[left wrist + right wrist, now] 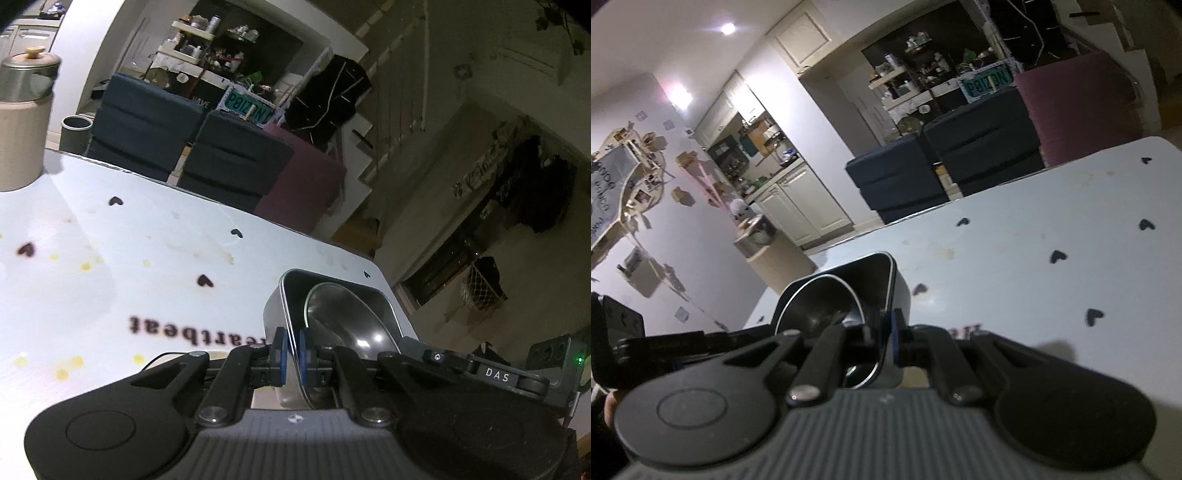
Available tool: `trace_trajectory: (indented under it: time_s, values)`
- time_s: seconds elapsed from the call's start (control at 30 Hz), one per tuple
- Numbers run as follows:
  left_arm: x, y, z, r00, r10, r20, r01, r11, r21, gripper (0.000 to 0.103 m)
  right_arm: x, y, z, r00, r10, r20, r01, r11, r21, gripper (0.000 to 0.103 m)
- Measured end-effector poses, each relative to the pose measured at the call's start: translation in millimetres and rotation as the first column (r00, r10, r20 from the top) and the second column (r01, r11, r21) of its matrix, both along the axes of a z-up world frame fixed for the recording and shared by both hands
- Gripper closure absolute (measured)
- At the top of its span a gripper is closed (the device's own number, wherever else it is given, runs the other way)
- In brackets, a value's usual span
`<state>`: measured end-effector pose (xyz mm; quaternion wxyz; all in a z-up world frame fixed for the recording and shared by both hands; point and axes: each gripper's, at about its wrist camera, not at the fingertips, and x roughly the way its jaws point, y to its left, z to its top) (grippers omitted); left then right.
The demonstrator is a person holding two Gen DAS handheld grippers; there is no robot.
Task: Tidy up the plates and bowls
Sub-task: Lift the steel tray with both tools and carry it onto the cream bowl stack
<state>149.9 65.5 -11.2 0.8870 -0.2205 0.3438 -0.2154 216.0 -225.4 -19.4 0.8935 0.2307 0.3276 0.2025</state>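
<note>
My left gripper is clamped on the left wall of the rectangular steel tray, and my right gripper pinches the opposite wall. The tray spans between them over the pale heart-print tablecloth, long axis running away from me, a round steel bowl tilted inside.
</note>
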Motion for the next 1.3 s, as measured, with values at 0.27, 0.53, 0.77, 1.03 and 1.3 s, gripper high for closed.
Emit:
trace_trajectory:
  time_s: [0.27,0.53,0.77,1.03,1.3]
  values:
    - [-20,23,-13,0.999,0.017,-0.028,-0.017,1.000,-0.017,0.096,-13,8,-4,0.999,0.027,-0.017,-0.027,0.999,0.032,0.096]
    - [-25,35,-29,0.997,0.030,-0.071,-0.030,1.000,-0.001,0.097,-25,14,-12,0.996,0.060,-0.061,-0.058,0.998,0.033,0.095]
    - [-18,28,-38,0.994,0.023,-0.103,-0.020,0.999,0.038,0.097,-24,21,-22,0.991,0.061,-0.122,-0.060,0.998,0.016,0.095]
    - [-12,26,-54,0.990,0.039,-0.133,-0.028,0.996,0.086,0.097,-18,31,-32,0.982,0.036,-0.185,-0.044,0.998,-0.038,0.095]
    - [-11,29,-62,0.988,0.063,-0.143,-0.049,0.994,0.099,0.097,-17,37,-35,0.978,0.039,-0.205,-0.052,0.997,-0.059,0.095]
